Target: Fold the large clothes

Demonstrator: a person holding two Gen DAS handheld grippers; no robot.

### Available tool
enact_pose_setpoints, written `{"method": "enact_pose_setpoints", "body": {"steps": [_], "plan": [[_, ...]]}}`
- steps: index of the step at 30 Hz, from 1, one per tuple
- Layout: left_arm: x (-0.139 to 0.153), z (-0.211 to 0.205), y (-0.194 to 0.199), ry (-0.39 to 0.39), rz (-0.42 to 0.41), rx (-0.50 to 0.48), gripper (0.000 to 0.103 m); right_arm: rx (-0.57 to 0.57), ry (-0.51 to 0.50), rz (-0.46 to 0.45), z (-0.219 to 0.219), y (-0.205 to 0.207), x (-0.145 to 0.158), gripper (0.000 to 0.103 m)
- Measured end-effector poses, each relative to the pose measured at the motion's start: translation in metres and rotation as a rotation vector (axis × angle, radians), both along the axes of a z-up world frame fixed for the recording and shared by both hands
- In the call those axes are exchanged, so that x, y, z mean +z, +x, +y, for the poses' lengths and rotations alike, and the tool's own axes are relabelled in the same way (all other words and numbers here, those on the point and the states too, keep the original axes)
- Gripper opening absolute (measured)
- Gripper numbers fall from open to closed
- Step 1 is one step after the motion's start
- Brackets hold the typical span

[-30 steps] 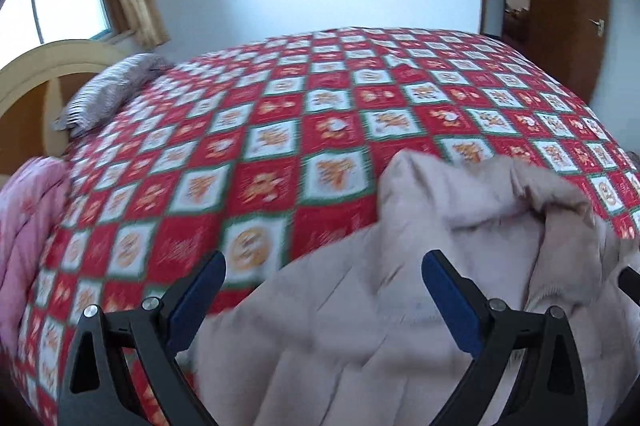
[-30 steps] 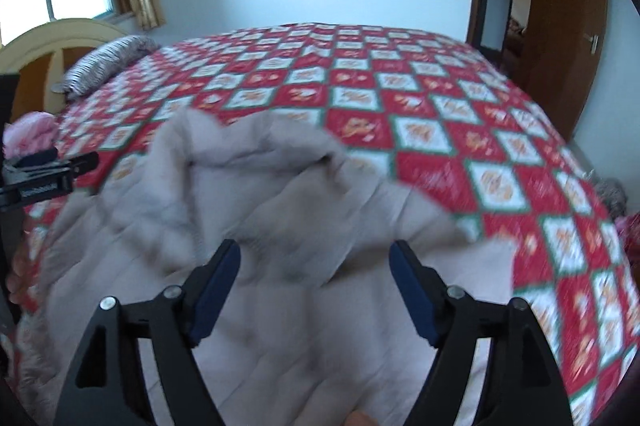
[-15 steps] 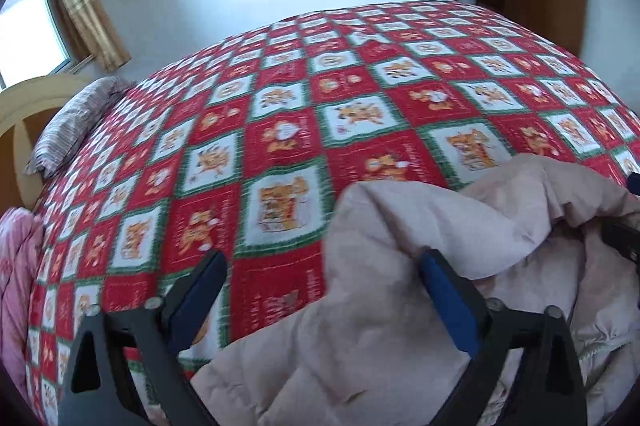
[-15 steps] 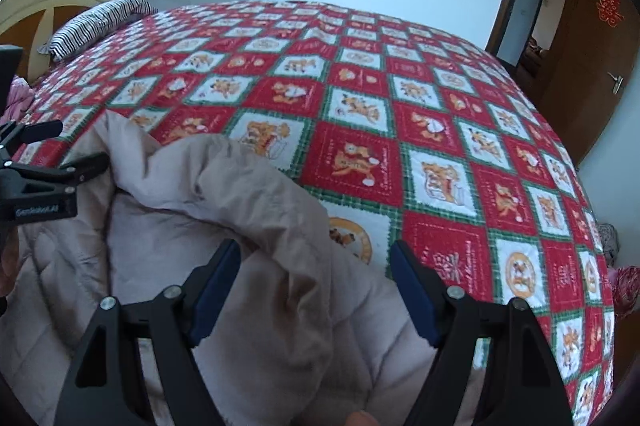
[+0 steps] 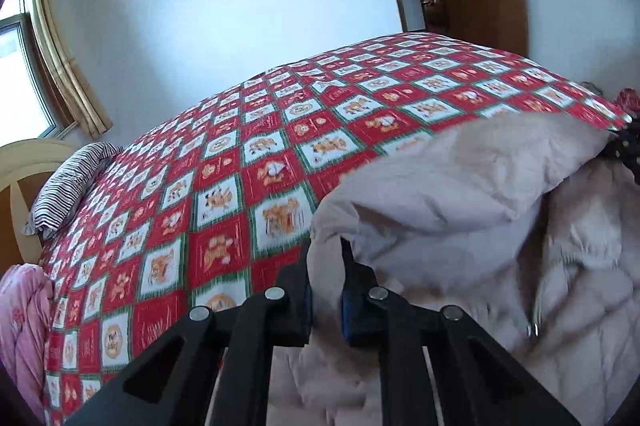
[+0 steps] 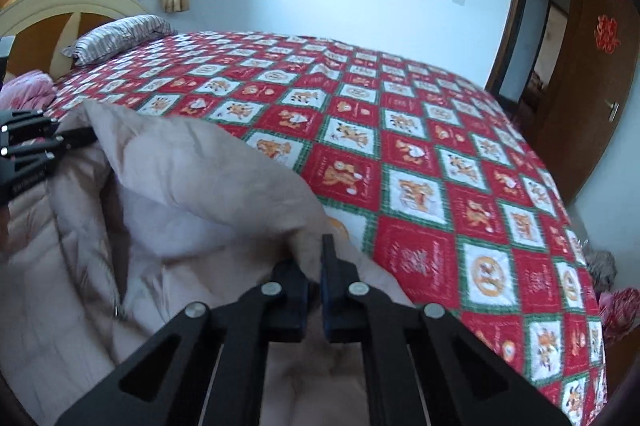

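left gripper (image 5: 325, 276) pinching a fold of the beige padded jacket (image 5: 460, 210), right gripper (image 6: 314, 266) pinching its other edge; jacket bunched on the near side of the red checked bedspread (image 6: 420, 162), striped pillow (image 6: 120, 36) at the headboard

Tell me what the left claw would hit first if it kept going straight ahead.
The left claw is already shut on the beige padded coat; pushing on, it would likely meet the red patchwork bedspread next, though depth is unclear.
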State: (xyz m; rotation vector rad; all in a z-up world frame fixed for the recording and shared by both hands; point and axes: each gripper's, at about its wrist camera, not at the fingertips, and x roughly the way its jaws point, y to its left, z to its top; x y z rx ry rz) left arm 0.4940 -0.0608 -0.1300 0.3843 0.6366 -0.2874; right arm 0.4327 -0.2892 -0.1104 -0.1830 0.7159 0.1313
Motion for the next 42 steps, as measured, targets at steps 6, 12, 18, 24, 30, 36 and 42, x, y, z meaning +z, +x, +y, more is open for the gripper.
{"method": "enact_pose_setpoints", "body": {"steps": [6, 12, 18, 24, 30, 36, 42], "plan": [[-0.046, -0.004, -0.004, 0.074, 0.034, 0.021, 0.008, 0.047, -0.054, 0.041, 0.007, -0.02, -0.033, 0.004], [-0.063, -0.011, 0.003, 0.136, 0.04, 0.038, 0.008, 0.027, -0.115, 0.089, 0.013, -0.011, -0.056, 0.004], [-0.024, 0.009, -0.018, 0.039, 0.0, 0.072, 0.044, 0.029, -0.129, 0.086, 0.009, -0.015, -0.055, 0.004], [0.029, 0.033, -0.033, -0.066, -0.165, 0.146, 0.087, 0.032, -0.129, 0.08, 0.009, -0.016, -0.054, 0.004], [0.03, 0.009, 0.03, -0.124, -0.059, 0.272, 0.087, 0.029, -0.124, 0.073, 0.009, -0.017, -0.055, 0.004], [-0.046, -0.012, 0.036, 0.074, 0.042, 0.278, 0.087, 0.041, -0.079, 0.09, -0.006, -0.027, -0.04, 0.014], [-0.029, -0.002, 0.036, -0.001, 0.033, 0.28, 0.087, -0.049, 0.073, 0.028, -0.036, -0.049, 0.008, 0.046]]}}
